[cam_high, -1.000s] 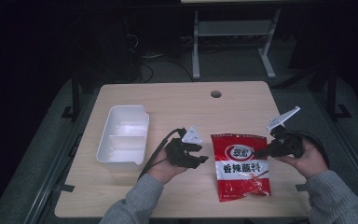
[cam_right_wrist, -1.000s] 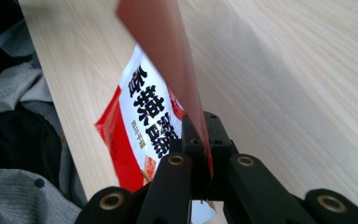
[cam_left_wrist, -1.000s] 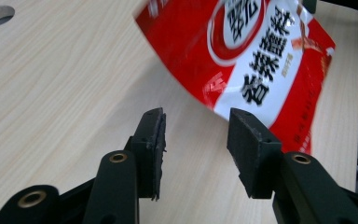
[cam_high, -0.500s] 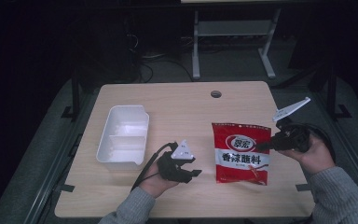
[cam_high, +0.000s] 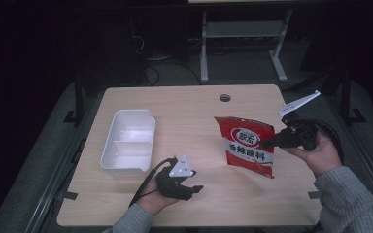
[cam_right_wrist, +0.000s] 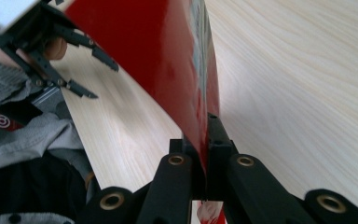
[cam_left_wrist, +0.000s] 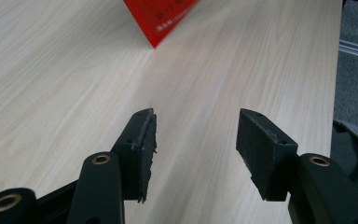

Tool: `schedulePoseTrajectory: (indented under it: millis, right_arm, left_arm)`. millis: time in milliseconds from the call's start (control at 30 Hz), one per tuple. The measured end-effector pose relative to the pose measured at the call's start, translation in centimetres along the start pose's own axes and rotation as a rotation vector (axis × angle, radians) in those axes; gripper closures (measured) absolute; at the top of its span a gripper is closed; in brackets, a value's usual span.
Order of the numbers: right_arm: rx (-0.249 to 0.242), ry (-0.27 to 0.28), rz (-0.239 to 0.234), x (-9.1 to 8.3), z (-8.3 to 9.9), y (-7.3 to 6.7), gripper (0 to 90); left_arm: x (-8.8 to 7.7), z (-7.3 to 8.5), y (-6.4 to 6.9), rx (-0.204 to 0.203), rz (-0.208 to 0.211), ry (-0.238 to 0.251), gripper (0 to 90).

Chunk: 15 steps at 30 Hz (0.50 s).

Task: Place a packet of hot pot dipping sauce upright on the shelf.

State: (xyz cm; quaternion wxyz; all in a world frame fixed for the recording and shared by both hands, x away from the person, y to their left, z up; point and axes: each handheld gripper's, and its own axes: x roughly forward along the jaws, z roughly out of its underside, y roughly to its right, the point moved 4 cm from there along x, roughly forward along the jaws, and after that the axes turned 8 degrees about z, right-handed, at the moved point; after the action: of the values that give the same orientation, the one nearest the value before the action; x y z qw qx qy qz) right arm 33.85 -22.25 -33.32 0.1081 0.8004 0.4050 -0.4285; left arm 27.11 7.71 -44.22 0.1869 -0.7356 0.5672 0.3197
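A red snack bag (cam_high: 247, 145) with a white label hangs tilted above the right half of the wooden table (cam_high: 184, 107). My right gripper (cam_high: 268, 142) is shut on its right edge; in the right gripper view the jaws pinch the glossy red bag (cam_right_wrist: 168, 60). My left gripper (cam_high: 194, 187) rests low near the table's front edge, left of the bag. Its jaws have just been opening and now stand open (cam_left_wrist: 196, 135) over bare wood with nothing between them. A corner of the bag (cam_left_wrist: 161, 18) shows ahead of them.
A white two-compartment tray (cam_high: 128, 141) lies on the table's left side, beyond my left hand. A round cable hole (cam_high: 225, 98) sits near the far edge. Dark floor and a metal stand frame (cam_high: 243, 43) lie beyond the table.
The right gripper has risen and lifted the bag off the table into a tilted hang. The left gripper has drawn back toward the front edge and lower.
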Motion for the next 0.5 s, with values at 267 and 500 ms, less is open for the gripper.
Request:
schedulePoseTrajectory:
  millis: [267,500]
  right_arm:
    - [0.026,0.023,-0.011,0.9,-2.2,-1.4,89.7]
    - [0.053,0.044,-0.029,2.1,-4.0,-2.5,89.7]
  left_arm:
    - [-0.2,1.4,0.4,0.0,0.002,-0.005,45.2]
    - [-0.7,2.3,0.5,0.001,-0.002,-0.013,44.0]
